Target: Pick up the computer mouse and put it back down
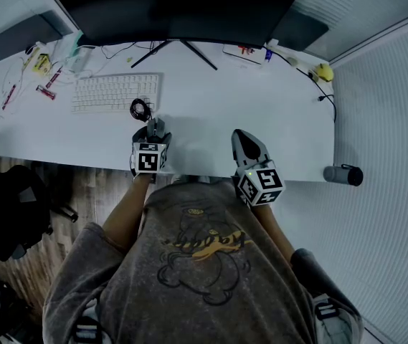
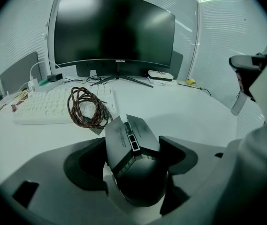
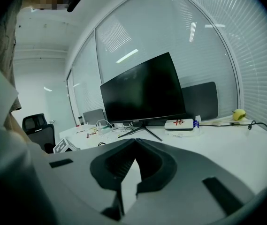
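Note:
A dark, angular computer mouse [image 2: 134, 165] sits between the jaws of my left gripper [image 2: 133, 149], which press its two sides; I cannot tell whether it rests on the white desk [image 2: 189, 111] or hangs just above it. In the head view the mouse [image 1: 155, 127] shows near the desk's front edge, just ahead of the left gripper [image 1: 152, 136]. My right gripper [image 1: 242, 140] hovers to the right over the desk [image 1: 204, 113]. Its jaws meet at the tips with nothing between them [image 3: 135, 142].
A coiled braided cable [image 2: 84, 108] lies just beyond the mouse, beside a white keyboard [image 1: 115, 92]. A large black monitor [image 1: 175, 9] stands at the back. A white box [image 1: 244, 52], a yellow object [image 1: 323, 71] and a grey cylinder [image 1: 343, 174] are on the right. A black chair [image 1: 10, 206] is left.

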`<state>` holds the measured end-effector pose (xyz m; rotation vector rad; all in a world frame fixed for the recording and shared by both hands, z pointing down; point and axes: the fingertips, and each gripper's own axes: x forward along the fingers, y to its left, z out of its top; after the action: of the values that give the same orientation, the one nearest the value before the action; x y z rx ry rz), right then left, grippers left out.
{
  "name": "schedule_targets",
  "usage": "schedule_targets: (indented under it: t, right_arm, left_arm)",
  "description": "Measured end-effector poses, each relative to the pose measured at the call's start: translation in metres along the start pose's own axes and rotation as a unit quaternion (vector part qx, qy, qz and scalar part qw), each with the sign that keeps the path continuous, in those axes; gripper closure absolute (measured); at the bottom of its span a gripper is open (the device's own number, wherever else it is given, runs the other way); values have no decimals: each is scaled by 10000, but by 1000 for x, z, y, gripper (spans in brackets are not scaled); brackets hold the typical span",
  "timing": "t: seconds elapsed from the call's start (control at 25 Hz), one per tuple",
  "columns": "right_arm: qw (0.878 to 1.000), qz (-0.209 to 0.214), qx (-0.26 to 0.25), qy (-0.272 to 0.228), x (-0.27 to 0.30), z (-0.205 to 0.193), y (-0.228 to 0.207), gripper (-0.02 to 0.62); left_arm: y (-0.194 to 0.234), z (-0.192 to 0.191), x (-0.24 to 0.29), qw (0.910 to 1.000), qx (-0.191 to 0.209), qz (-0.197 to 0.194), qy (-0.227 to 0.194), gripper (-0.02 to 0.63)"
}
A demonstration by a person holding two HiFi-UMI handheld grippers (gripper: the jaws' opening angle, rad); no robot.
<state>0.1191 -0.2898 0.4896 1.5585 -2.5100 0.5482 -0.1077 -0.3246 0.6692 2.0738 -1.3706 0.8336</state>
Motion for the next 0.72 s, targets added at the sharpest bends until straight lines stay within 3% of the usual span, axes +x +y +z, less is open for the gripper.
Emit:
schedule_targets:
  t: [0.4, 0.72]
  right_arm:
    - [10000, 4, 7, 9, -4, -1, -1, 589]
    - [9999, 132, 0, -42, -2, 0, 4, 589]
  left_arm:
    - [1, 8, -4, 9998, -64, 65, -158, 245]
    - [0, 56, -41, 9964, -25, 77, -839, 245]
